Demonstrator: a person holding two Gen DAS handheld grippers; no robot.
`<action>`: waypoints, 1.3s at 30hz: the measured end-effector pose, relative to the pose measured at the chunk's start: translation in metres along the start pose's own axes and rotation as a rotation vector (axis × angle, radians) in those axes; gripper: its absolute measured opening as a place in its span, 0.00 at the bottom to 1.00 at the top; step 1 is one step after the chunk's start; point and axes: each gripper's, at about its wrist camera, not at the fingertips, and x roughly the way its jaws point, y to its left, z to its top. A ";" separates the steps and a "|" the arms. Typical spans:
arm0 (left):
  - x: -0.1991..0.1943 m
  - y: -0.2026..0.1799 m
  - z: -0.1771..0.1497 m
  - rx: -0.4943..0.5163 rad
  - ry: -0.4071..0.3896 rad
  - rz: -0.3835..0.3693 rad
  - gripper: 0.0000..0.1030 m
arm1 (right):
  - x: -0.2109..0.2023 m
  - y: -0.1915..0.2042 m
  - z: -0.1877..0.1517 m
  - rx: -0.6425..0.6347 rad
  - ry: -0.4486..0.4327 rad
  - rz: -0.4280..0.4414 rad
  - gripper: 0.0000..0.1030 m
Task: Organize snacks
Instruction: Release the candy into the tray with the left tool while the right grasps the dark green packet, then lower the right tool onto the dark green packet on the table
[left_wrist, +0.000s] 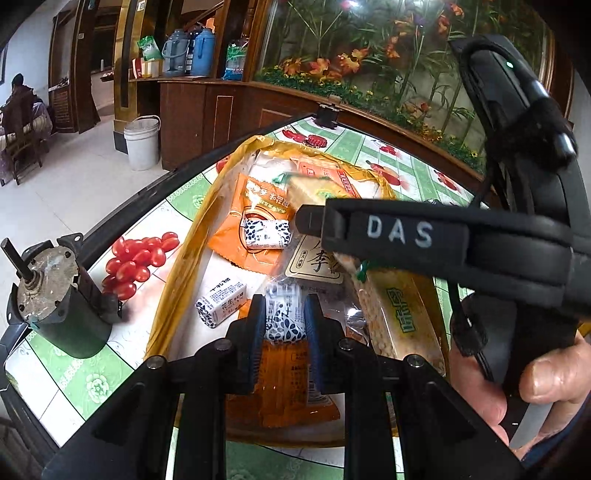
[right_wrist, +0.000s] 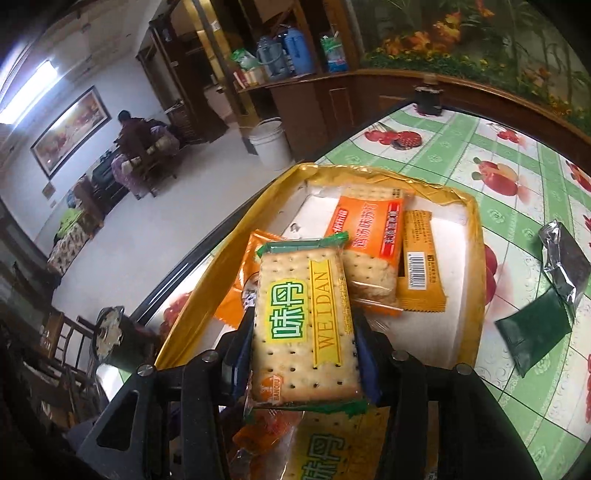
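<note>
"WEIDAN" on cracker packet (right_wrist: 306, 328), "DAS" on gripper finger (left_wrist: 399, 232)

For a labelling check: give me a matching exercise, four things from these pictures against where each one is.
Things:
1. green-label cracker pack
2. blue-patterned candy
3. dark green pouch
4. white bucket

Places:
a. on the floor
b. on the tablecloth beside the tray
c. between the right gripper's fingers
d. between the left gripper's fingers

Pairs: 1-c, 2-d, 3-b, 4-a
</note>
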 end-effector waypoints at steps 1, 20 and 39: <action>0.001 -0.001 0.001 0.001 0.000 0.002 0.19 | -0.002 0.001 -0.001 -0.007 -0.003 0.001 0.51; -0.050 -0.024 -0.028 0.090 -0.122 -0.015 0.48 | -0.046 -0.146 0.011 0.208 -0.050 -0.153 0.33; -0.058 -0.057 -0.045 0.184 -0.098 -0.099 0.48 | -0.050 -0.155 -0.044 0.026 0.122 -0.187 0.23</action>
